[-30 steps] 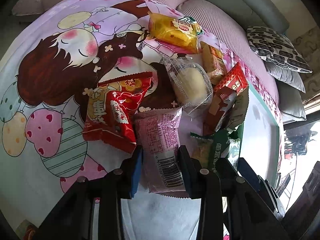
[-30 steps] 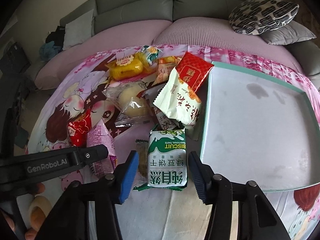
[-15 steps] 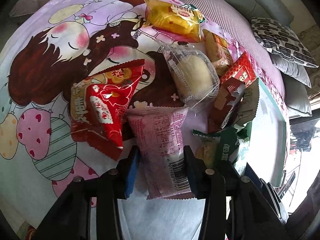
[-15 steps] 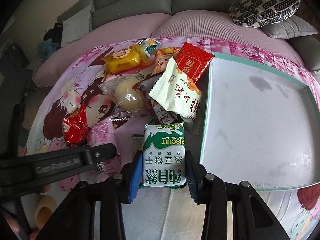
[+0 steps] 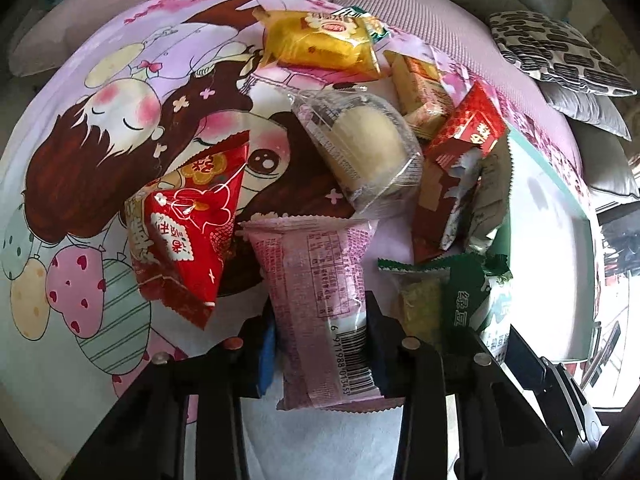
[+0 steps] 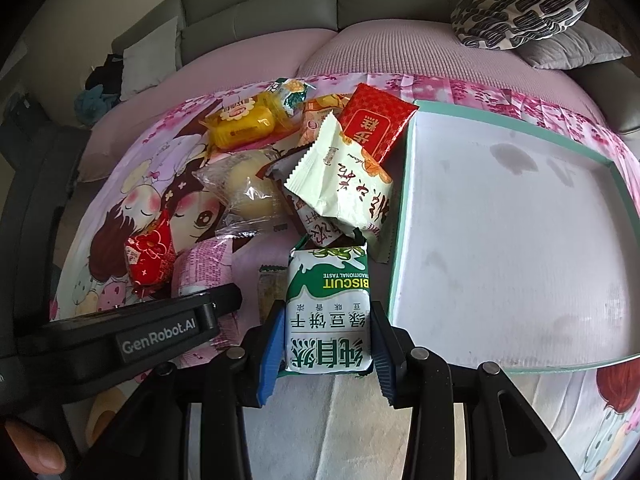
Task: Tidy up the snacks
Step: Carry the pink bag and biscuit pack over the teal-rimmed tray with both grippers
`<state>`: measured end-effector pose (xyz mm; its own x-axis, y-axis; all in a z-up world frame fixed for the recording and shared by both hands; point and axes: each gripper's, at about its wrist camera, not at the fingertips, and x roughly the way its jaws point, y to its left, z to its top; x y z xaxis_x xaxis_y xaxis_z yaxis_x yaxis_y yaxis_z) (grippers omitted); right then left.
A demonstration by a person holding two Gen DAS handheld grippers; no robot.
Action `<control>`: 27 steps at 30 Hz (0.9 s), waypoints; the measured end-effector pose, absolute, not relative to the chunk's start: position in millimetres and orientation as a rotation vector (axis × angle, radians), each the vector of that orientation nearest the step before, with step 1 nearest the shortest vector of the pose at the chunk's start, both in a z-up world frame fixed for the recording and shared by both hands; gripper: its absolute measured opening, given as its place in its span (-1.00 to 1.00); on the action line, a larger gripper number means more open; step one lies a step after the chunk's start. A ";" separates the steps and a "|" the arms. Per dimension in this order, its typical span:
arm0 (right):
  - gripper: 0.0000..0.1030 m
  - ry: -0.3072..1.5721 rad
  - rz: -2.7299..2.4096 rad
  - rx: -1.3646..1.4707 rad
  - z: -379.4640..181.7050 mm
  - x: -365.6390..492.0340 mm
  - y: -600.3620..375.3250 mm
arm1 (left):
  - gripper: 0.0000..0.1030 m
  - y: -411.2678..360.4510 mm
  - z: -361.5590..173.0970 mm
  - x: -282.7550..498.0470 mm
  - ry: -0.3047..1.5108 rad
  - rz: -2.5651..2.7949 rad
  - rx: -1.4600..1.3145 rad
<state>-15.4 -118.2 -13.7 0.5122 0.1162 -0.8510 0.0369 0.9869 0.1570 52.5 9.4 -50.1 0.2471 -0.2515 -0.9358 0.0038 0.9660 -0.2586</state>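
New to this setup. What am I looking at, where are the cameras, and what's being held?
No robot arm: a person holds a two-finger tool in each hand, and each tool carries a fisheye camera looking along its fingers.

Left view: the left tool is closed on a pink snack packet.

Right view: the right tool is closed on a green-and-white biscuit pack. The left tool's black body shows at lower left.

More snacks are piled on a cartoon-print cloth. Beside them lies a shallow tray with a teal rim, with no snacks in it.

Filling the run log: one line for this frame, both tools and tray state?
left tool: shut on pink packet | right tool: shut on green biscuit pack | tray: no snacks inside | snack pile: beside tray
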 end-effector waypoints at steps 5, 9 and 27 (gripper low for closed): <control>-0.18 1.008 0.056 0.194 -4.9 -21.2 -123.7 | -0.24 7.2 -38.5 43.6 1.275 -0.175 -0.225; -0.18 0.979 0.056 0.231 3.2 -27.9 -131.4 | -0.24 12.5 -31.8 37.3 1.260 -0.182 -0.233; -0.18 0.893 -0.201 0.305 28.9 -31.2 -198.0 | -0.24 -28.3 26.3 33.2 1.164 -0.323 -0.162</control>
